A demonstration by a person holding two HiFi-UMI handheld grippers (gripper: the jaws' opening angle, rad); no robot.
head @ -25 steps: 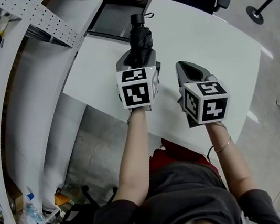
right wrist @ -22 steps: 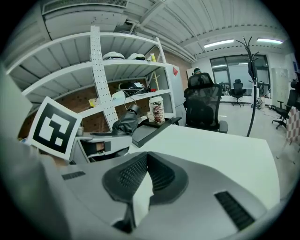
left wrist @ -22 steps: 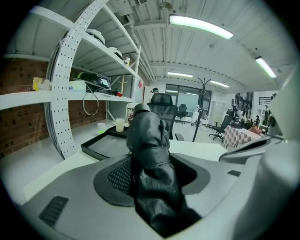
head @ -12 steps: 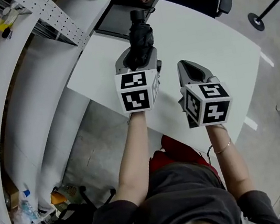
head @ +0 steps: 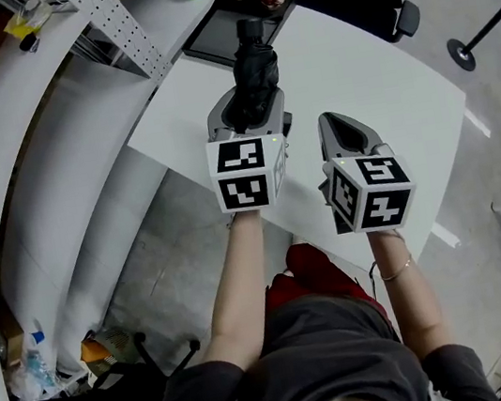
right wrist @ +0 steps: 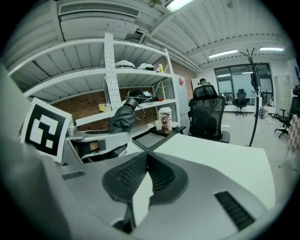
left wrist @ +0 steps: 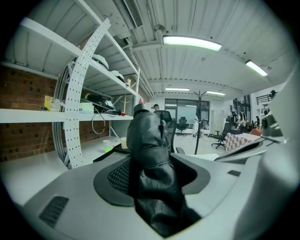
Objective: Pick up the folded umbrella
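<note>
Gripping jaws: left gripper (head: 248, 114) clenched round the folded umbrella (head: 257, 68).
Umbrella: black, jutting forward past those jaws, over the white table (head: 371, 70).
Right gripper (right wrist: 146, 157): jaws were pressed together, empty.

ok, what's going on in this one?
A person works a gripper in each hand over a white table. The left gripper is clamped on the folded black umbrella, which sticks out past its jaws toward the dark tray at the table's far edge. In the right gripper view, the umbrella looks held off the tabletop. The right gripper hangs alongside, with its jaws together and nothing between them.
</note>
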